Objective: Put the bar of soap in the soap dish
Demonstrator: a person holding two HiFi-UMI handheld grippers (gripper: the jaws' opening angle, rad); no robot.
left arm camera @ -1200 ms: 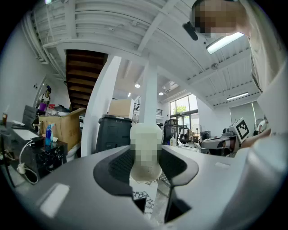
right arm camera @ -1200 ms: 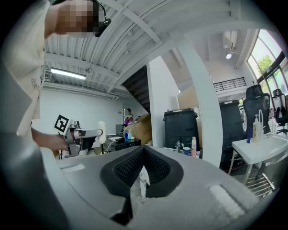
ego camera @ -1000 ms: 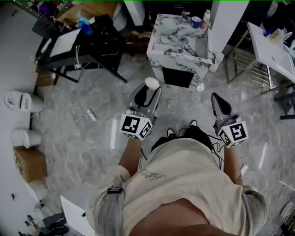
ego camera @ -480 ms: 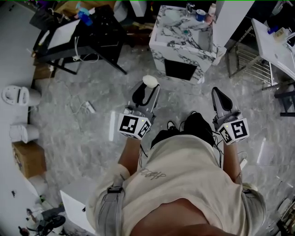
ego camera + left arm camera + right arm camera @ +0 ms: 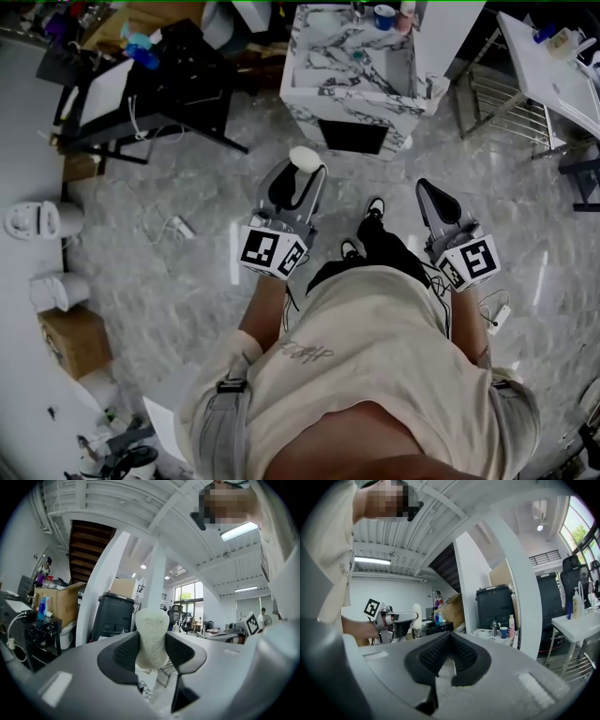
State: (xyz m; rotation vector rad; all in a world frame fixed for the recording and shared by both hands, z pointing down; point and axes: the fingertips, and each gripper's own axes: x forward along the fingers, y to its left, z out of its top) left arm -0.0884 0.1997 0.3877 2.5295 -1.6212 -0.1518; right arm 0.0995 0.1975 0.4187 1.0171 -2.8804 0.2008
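A whitish oval bar of soap (image 5: 305, 157) sticks up from my left gripper (image 5: 298, 176), which is shut on it and held over the marble floor. In the left gripper view the soap (image 5: 151, 630) stands clamped between the dark pads of the left gripper (image 5: 152, 652). My right gripper (image 5: 433, 199) is held level beside it, its jaws pressed together with nothing in them; in its own view the right gripper (image 5: 449, 644) shows no gap. A marble washstand (image 5: 328, 66) stands ahead. I cannot make out a soap dish on it.
On the washstand are a blue cup (image 5: 383, 16) and a bottle (image 5: 407, 11). A black desk (image 5: 173, 89) stands far left, a white table (image 5: 548, 70) and metal rack (image 5: 511, 112) far right. A cable (image 5: 173, 225) lies on the floor, with a cardboard box (image 5: 75, 339) at left.
The person has stepped forward, one shoe now showing ahead. The washstand has slid up and left in the head view. Both grippers keep their pose, and the soap stays held.
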